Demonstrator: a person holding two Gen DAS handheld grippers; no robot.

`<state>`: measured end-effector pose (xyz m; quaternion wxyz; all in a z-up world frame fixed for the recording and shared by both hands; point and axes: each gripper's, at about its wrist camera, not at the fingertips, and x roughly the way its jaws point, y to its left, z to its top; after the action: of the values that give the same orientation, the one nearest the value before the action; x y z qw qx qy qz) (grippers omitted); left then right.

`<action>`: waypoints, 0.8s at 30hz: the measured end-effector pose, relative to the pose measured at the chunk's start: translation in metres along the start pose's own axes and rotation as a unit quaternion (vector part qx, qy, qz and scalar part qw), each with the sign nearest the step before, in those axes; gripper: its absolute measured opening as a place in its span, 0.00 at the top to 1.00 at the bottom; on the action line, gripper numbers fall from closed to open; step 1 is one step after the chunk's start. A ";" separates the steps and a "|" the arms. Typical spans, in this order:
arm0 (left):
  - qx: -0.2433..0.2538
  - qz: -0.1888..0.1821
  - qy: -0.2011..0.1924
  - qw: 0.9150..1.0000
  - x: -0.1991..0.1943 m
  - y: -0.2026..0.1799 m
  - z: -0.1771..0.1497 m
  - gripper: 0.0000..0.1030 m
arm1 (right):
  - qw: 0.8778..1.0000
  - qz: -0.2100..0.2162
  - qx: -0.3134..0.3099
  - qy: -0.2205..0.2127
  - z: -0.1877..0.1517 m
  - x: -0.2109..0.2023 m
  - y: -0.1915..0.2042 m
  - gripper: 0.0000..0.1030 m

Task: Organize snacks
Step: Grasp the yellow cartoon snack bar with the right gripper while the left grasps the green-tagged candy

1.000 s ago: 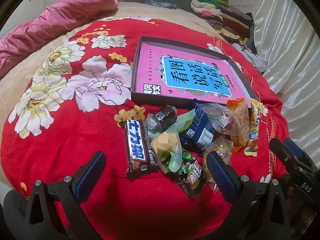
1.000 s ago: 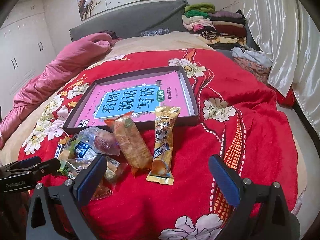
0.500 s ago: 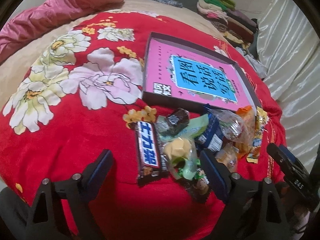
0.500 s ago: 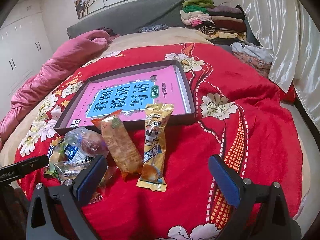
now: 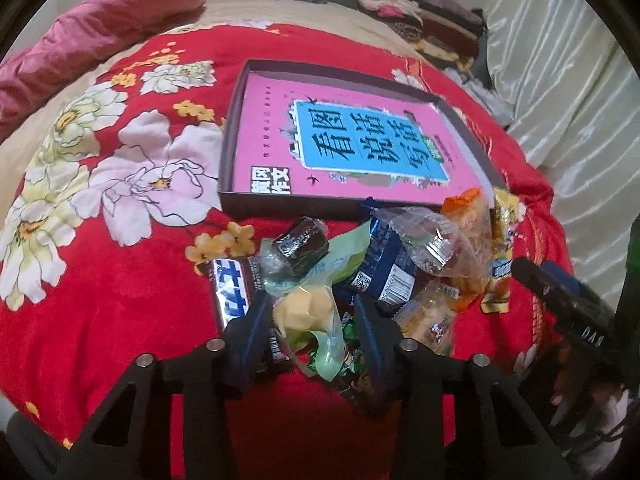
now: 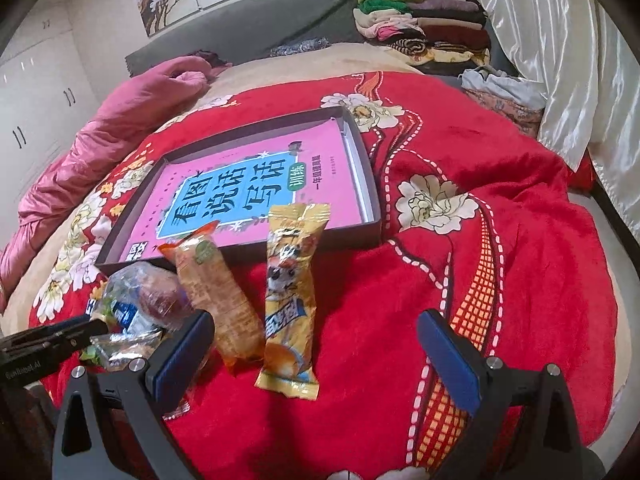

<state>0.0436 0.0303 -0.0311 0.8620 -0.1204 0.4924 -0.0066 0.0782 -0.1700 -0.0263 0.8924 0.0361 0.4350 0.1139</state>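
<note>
A heap of wrapped snacks lies on the red flowered blanket [image 5: 100, 292] in front of a dark shallow box [image 5: 236, 128] with a pink book inside. My left gripper [image 5: 310, 320] has its fingers close on either side of a pale green packet with a yellow pastry [image 5: 308, 312]; a chocolate bar [image 5: 232, 292] lies just left of it. My right gripper [image 6: 316, 344] is open above a yellow snack pack [image 6: 290, 300], beside an orange pack [image 6: 216, 300]. The box also shows in the right wrist view [image 6: 368, 172].
A pink quilt [image 6: 100, 140] lies at the far left of the bed. Folded clothes [image 6: 420, 28] are stacked at the far right by a white curtain [image 6: 560, 60]. The other gripper [image 5: 568, 312] shows at the right of the left wrist view.
My left gripper has moved forward into the snack heap and narrowed around the green packet. My right gripper has crept forward toward the yellow pack and stays open.
</note>
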 end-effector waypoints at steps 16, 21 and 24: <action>0.026 0.008 0.022 0.999 0.014 0.003 0.009 0.68 | 0.997 0.038 -0.059 0.043 0.006 0.037 0.012 0.69; 0.007 -0.020 0.021 1.000 0.011 0.011 0.009 0.69 | 0.996 0.059 -0.056 0.027 0.008 0.030 0.010 0.76; -0.007 -0.039 0.021 0.999 0.006 0.015 0.009 0.69 | 0.996 0.063 -0.055 0.006 0.012 0.021 0.008 0.80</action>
<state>0.0527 0.0460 -0.0346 0.8494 -0.1458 0.5056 -0.0396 0.0985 -0.1569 -0.0341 0.8814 0.0134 0.4306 0.1936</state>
